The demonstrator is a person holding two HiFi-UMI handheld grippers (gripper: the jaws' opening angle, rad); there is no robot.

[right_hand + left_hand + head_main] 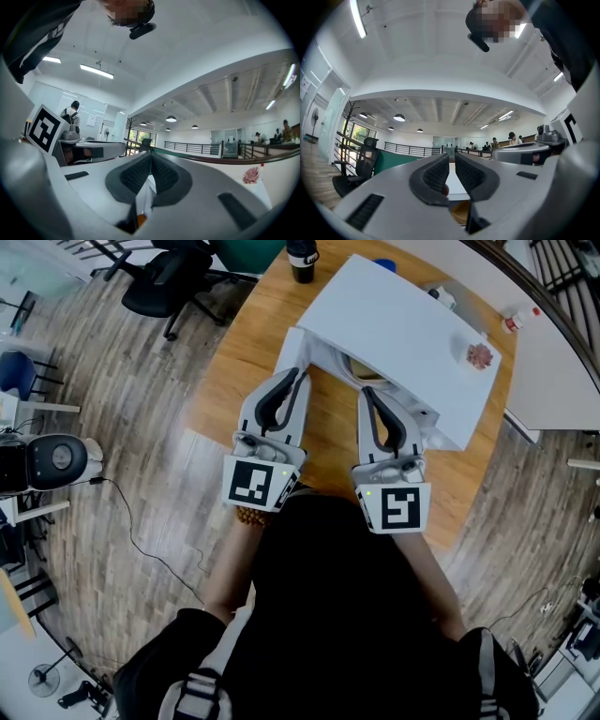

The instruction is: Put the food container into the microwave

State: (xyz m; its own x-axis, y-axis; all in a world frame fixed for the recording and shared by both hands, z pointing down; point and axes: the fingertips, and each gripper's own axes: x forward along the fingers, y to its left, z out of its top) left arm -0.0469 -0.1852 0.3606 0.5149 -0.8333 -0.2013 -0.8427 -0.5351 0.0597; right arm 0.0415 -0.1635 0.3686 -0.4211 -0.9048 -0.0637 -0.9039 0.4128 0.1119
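A white microwave (403, 324) stands on the round wooden table (248, 343), its front toward me. The food container (364, 371), with a pale rim and yellowish contents, shows at the microwave's opening, mostly hidden under the top panel. My left gripper (302, 374) reaches to its left side and my right gripper (364, 393) to its near side. In the left gripper view the jaws of that gripper (451, 161) stand a narrow slit apart, with a tan bit of container (461, 212) at their base. The right gripper (151, 159) is pinched together above an orange bit (140, 219).
A pink ornament (480, 355) lies on the microwave's top. A black cup (302, 259) stands at the table's far edge. A black office chair (173, 282) is at the far left, and a white counter (553, 362) with a small bottle (516, 320) at the right.
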